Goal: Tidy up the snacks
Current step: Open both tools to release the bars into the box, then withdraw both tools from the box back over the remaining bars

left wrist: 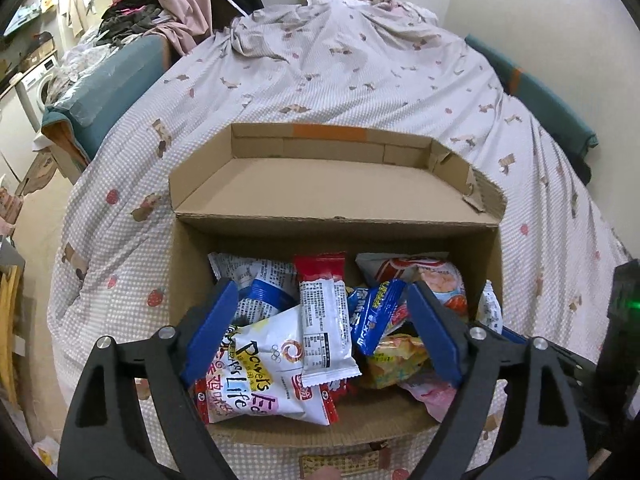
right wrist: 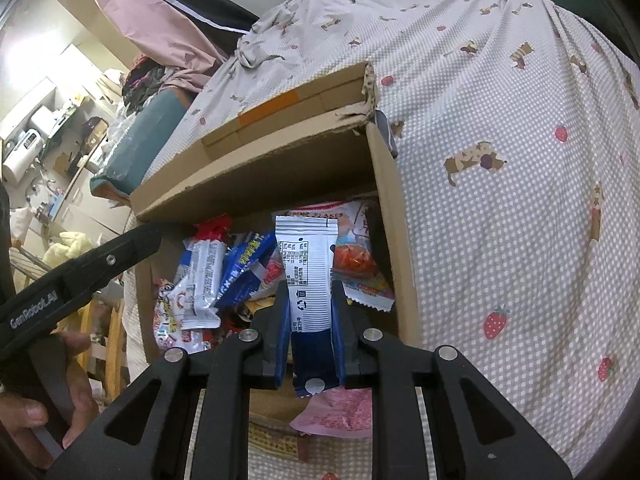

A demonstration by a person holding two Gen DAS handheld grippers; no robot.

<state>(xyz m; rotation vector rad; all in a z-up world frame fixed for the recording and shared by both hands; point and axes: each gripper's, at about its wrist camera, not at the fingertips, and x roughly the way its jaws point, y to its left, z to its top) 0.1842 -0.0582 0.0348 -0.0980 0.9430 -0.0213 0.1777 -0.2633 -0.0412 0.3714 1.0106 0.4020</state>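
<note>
An open cardboard box [left wrist: 486, 264] sits on the bed, filled with snack packets. On top lie a white bar with red ends [left wrist: 324, 320], a white "Powers Life" bag [left wrist: 264, 368], a blue packet [left wrist: 372, 312] and a shrimp-flakes bag [left wrist: 432, 276]. My left gripper [left wrist: 322, 286] hangs open above them, its blue pads [left wrist: 208, 320] spread wide and pressing on nothing. In the right wrist view my right gripper [right wrist: 311, 292] is shut on a white-and-blue bar packet [right wrist: 306, 256], held upright over the box's right side [right wrist: 392, 220]. The left gripper's arm [right wrist: 80, 272] reaches in from the left.
The box's lid flap [left wrist: 320, 184] folds back toward the far side. A dotted sheet with strawberry prints [left wrist: 360, 72] covers the bed. A teal cushion [left wrist: 108, 92] and a clothes pile [left wrist: 132, 20] lie at the left. A person's hand [right wrist: 40, 392] holds the left gripper.
</note>
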